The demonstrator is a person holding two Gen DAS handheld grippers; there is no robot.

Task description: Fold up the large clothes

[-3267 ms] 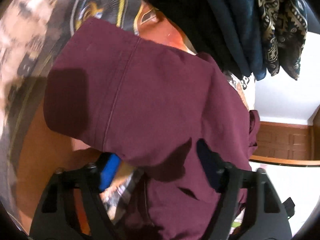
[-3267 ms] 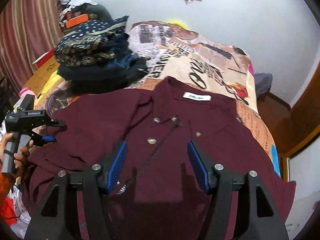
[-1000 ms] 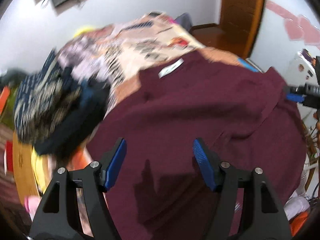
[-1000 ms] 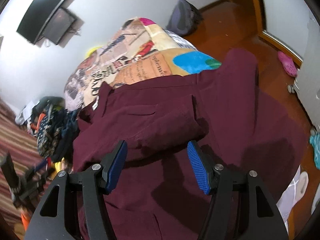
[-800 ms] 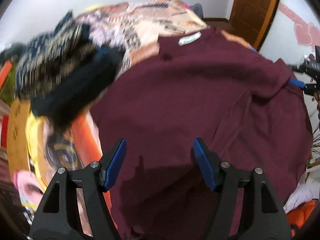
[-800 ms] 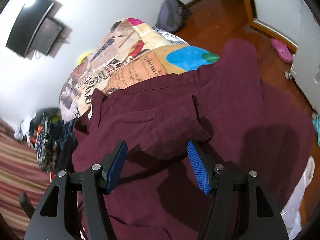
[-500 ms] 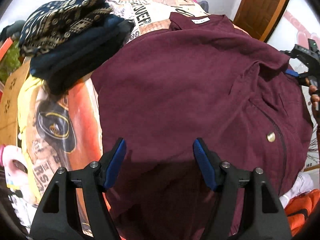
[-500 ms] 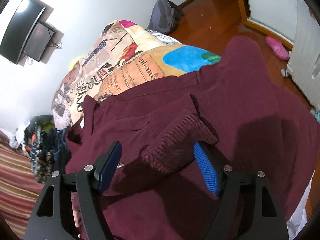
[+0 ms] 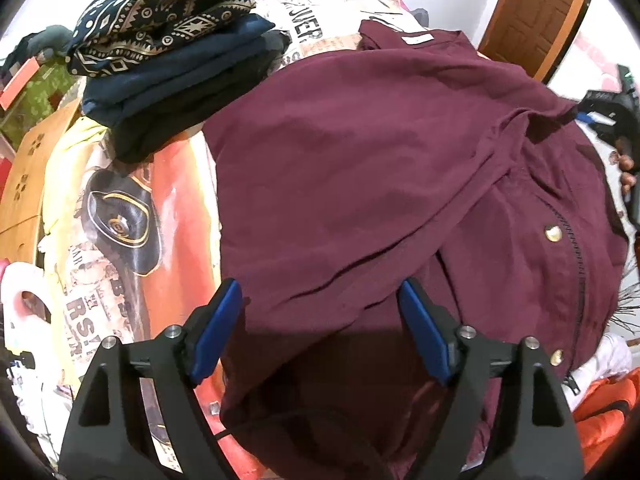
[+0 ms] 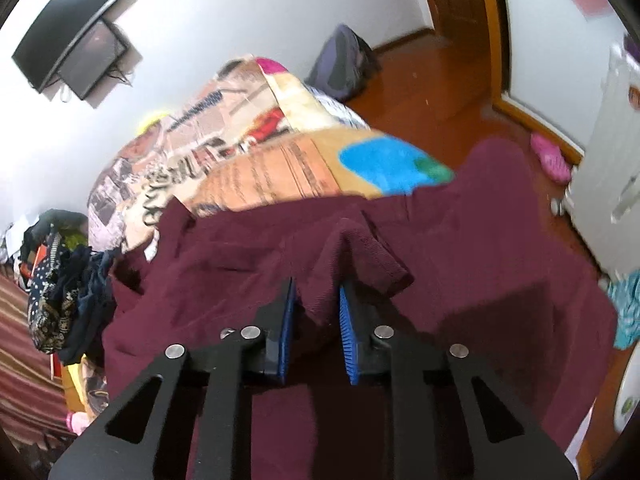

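**A:** Right wrist view first: why is our right gripper (image 10: 316,312) so narrow? Its jaws are closing, and a raised ribbed flap of the large maroon button-front garment (image 10: 460,280) stands pinched between the blue pads (image 10: 347,336).

**B:** We judge that flap is our handle for the next fold: we take an edge that already stands clear of the cloth, so only one layer should lift.

**A:** And where does the garment lie?

**B:** Spread across the bed with the newspaper-print cover (image 10: 256,160), collar toward the far wall, one side hanging off the bed edge toward the wooden floor (image 10: 432,80).

**A:** Our left gripper (image 9: 320,320)?

**B:** Its jaws are opening wide, holding nothing, poised just above the garment's near hem, we think so it can take that side.

**A:** The folded stack of dark blue and patterned clothes (image 9: 168,48)?

**B:** Set beside the garment, apart from it, which keeps our folding area free.
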